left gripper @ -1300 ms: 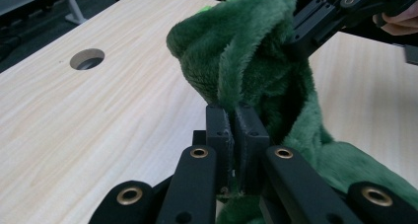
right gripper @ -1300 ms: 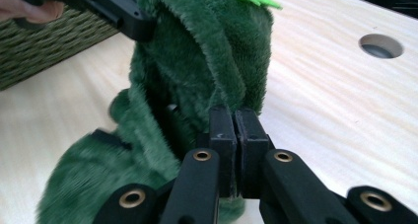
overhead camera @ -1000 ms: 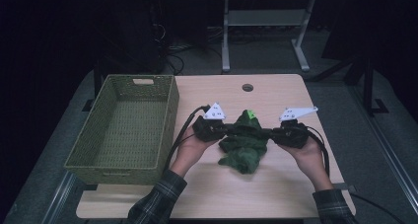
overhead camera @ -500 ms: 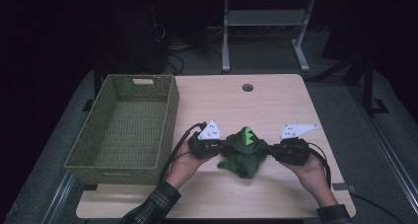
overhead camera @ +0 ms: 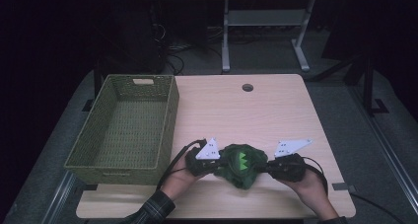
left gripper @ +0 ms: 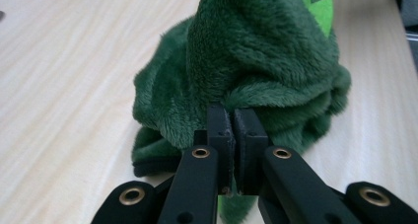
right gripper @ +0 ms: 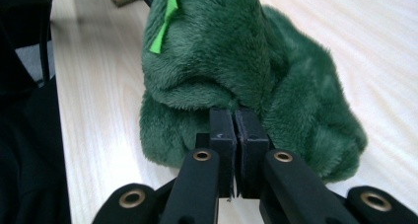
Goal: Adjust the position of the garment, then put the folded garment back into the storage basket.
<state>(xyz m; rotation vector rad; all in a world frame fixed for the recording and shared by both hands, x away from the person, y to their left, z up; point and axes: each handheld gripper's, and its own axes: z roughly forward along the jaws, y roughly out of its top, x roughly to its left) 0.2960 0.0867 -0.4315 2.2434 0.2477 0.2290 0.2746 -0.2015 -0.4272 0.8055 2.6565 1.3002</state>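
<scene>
Left gripper (overhead camera: 220, 164) and right gripper (overhead camera: 268, 168) both clamped on bunched dark-green fleece garment (overhead camera: 242, 164), low over light wooden bench (overhead camera: 276, 110).

the high view is dim, its surroundings nearly black, the table (overhead camera: 276, 110) evenly lit without glare. both gripper views are bright; beyond the jaws the plush (left gripper: 256, 61) is soft-focused, with a shadow beneath it.

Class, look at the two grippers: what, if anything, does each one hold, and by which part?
Both hold the green plush garment: the left gripper pinches a fold at one side, the right gripper a fold at the opposite side.
</scene>
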